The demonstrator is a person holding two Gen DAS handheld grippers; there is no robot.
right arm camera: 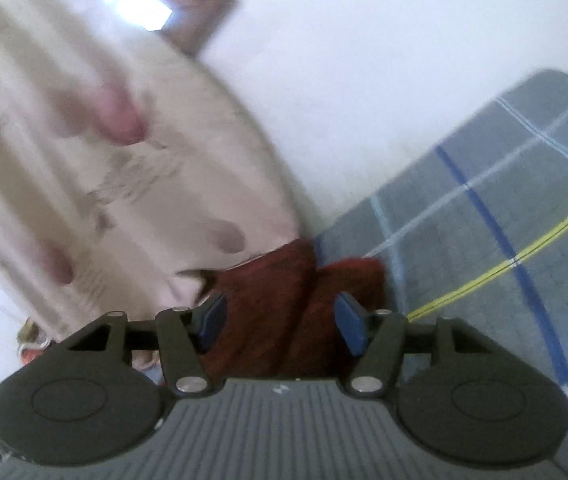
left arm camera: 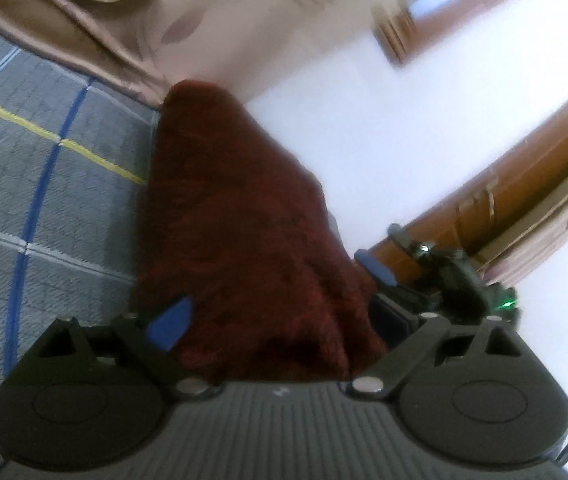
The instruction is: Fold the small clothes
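A dark red fleece garment (left arm camera: 235, 220) lies bunched at the edge of the grey checked bed cover (left arm camera: 23, 160). My left gripper (left arm camera: 279, 316) has its jaws wide apart, with the garment filling the gap and brushing the left blue pad (left arm camera: 169, 322). Part of my right gripper (left arm camera: 392, 252) shows just beyond the cloth on the right. In the right wrist view the garment (right arm camera: 267, 292) lies in two folds between the blue pads of my right gripper (right arm camera: 279, 324), which stands open and does not press on it. Both views are blurred.
A pale patterned curtain (right arm camera: 103, 160) hangs beside the bed cover (right arm camera: 484, 240) and reaches down to the garment. A white wall (left arm camera: 364, 120) and a brown wooden frame (left arm camera: 524, 184) lie past the bed's edge. Something small and colourful (right arm camera: 31, 344) sits low on the left.
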